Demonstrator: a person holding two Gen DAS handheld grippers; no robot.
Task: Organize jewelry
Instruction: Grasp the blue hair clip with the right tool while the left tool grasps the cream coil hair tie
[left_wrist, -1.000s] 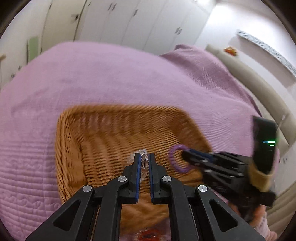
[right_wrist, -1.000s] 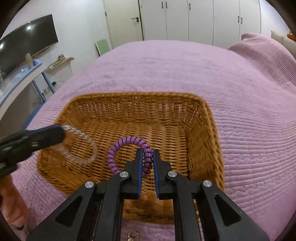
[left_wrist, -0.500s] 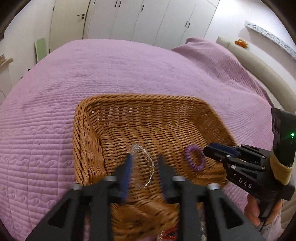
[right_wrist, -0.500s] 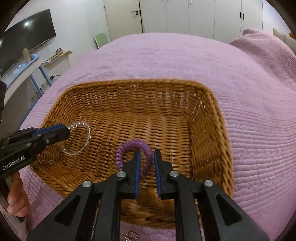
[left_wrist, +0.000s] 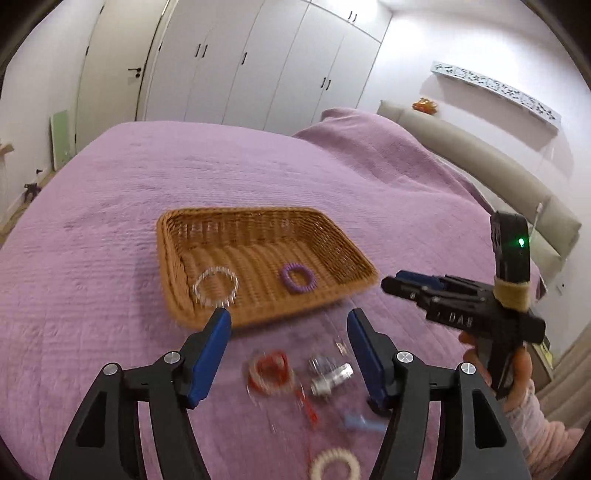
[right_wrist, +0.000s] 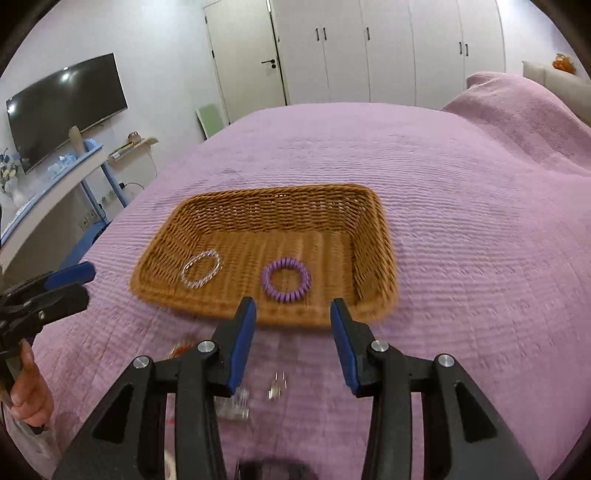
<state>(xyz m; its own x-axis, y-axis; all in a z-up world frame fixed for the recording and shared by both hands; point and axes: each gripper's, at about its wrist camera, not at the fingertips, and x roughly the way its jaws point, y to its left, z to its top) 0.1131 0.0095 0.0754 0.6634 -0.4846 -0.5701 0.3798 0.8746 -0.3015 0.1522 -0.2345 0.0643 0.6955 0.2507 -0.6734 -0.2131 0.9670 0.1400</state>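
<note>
A wicker basket (left_wrist: 343, 251) (right_wrist: 373, 254) sits on the purple bedspread. Inside lie a clear spiral bracelet (left_wrist: 216, 286) (right_wrist: 200, 274) and a purple spiral hair tie (left_wrist: 297, 278) (right_wrist: 286, 279). My left gripper (left_wrist: 290, 325) is open and empty, above the bed in front of the basket. My right gripper (right_wrist: 292, 310) is open and empty, just before the basket's near rim; it also shows in the left wrist view (left_wrist: 402, 282). Loose pieces lie near me: a red beaded piece (left_wrist: 269, 369), a silver piece (left_wrist: 328, 378), a cream spiral tie (left_wrist: 334, 465).
The purple bedspread (right_wrist: 461, 206) stretches around the basket. A padded headboard (left_wrist: 480, 162) is to the right, wardrobes (right_wrist: 388, 48) behind, a TV (right_wrist: 66, 107) and a shelf to the left. A small clear item (right_wrist: 277, 386) lies on the bed by my right gripper.
Both grippers opened, dropping the clear bracelet and purple hair tie into the basket, then pulled back and up toward the near side of the bed.
</note>
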